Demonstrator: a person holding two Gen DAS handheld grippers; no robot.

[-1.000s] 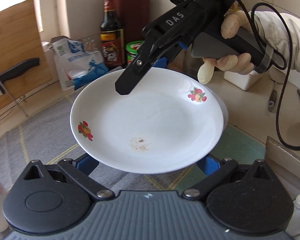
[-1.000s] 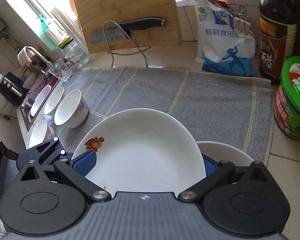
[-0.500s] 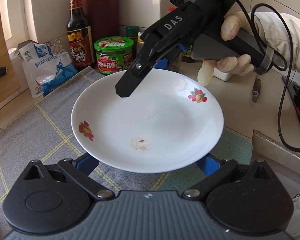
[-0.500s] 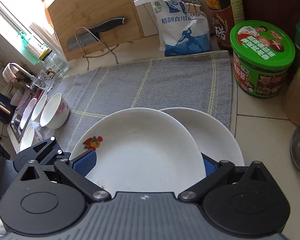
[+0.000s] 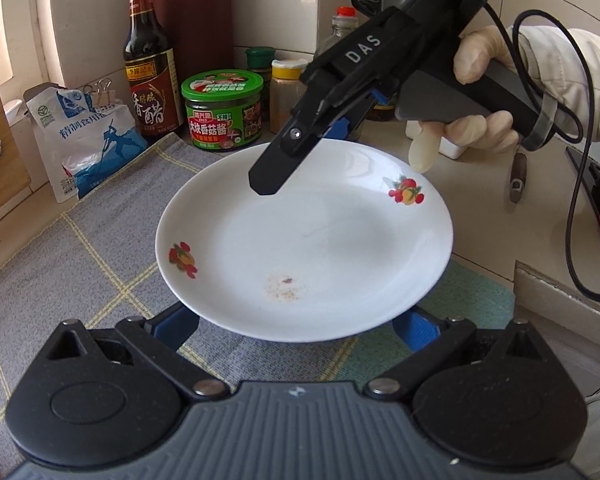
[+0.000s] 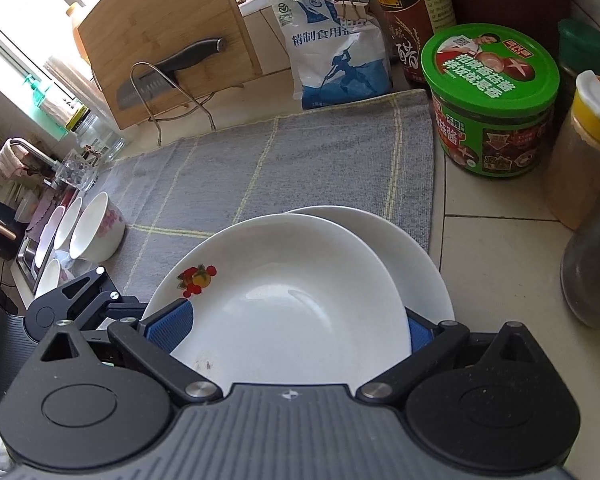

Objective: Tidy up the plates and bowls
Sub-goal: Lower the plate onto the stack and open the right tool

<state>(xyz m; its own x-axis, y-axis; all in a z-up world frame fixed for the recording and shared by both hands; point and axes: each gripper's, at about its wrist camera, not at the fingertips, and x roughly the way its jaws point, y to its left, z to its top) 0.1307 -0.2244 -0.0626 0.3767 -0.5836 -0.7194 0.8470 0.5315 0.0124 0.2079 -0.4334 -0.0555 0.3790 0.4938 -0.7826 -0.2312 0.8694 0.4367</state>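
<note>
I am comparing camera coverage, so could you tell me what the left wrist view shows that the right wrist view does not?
Only the left wrist view shows the gloved right hand holding its tongs.

Only the right wrist view shows a second plate beneath, the bowls, and the cutting board with a knife.

Both show the fruit-patterned plate, grey mat, green-lidded jar and salt bag.
</note>
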